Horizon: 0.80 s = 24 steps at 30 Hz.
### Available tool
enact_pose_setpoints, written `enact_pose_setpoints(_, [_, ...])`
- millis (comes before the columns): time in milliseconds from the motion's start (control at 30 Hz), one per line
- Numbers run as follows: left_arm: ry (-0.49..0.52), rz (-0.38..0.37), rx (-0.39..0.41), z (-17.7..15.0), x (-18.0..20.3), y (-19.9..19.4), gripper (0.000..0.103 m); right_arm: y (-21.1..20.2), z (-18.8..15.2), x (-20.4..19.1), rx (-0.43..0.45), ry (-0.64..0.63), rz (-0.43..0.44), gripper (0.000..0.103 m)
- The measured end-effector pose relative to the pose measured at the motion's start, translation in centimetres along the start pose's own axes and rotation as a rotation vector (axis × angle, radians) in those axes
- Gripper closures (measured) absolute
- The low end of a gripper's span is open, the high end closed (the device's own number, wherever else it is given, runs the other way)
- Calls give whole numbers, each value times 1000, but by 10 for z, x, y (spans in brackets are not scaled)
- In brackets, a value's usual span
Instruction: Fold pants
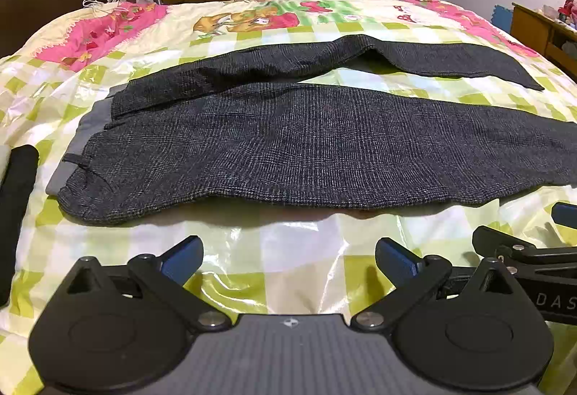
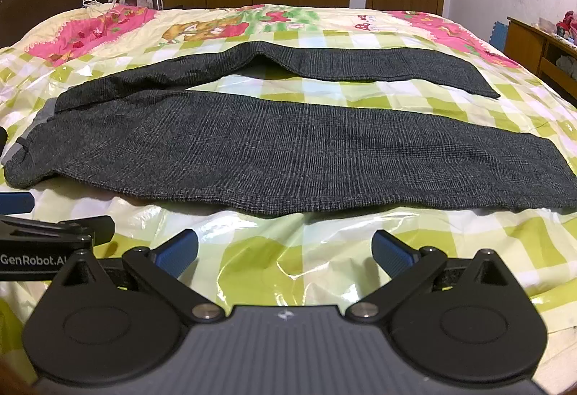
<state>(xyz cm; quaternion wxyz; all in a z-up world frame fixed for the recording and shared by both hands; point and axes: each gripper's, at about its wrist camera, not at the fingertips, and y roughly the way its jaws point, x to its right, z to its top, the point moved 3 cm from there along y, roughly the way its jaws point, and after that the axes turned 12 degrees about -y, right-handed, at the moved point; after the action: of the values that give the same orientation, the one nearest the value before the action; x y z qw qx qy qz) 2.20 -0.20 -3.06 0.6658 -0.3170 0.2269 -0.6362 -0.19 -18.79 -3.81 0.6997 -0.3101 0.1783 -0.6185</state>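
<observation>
Two black blue-padded grippers, left (image 1: 288, 259) and right (image 2: 285, 252), spread wide, empty, short of dark grey checked woollen pants (image 1: 306, 149); likely to bunch on glossy checked bedcover (image 1: 288, 247) if gripped unevenly.

The pants (image 1: 317, 149) are dark grey with a fine woven check and a lighter grey lining showing at the waistband. They lie flat and unfolded across the bed (image 1: 274, 243), waist toward the left edge and legs running toward the right edge. The two legs are spread apart in a narrow V, with checked bedcover showing between them. The near leg lies just beside the bed's near edge; the far leg stretches across the middle, slightly humped partway along.
</observation>
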Motion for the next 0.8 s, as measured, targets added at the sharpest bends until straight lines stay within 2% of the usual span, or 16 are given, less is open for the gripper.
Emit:
enact_pose_setpoints(433, [1, 1, -1, -7, 4, 1, 0, 1, 0, -1, -2, -2, -1, 1])
enact_pose_setpoints(500, [-2, 0, -4, 1, 0, 1, 0, 1, 0, -1, -3, -2, -1, 1])
enact_pose_setpoints(800, [0, 0, -10, -11, 1, 6, 0, 2, 0, -1, -4, -2, 0, 1])
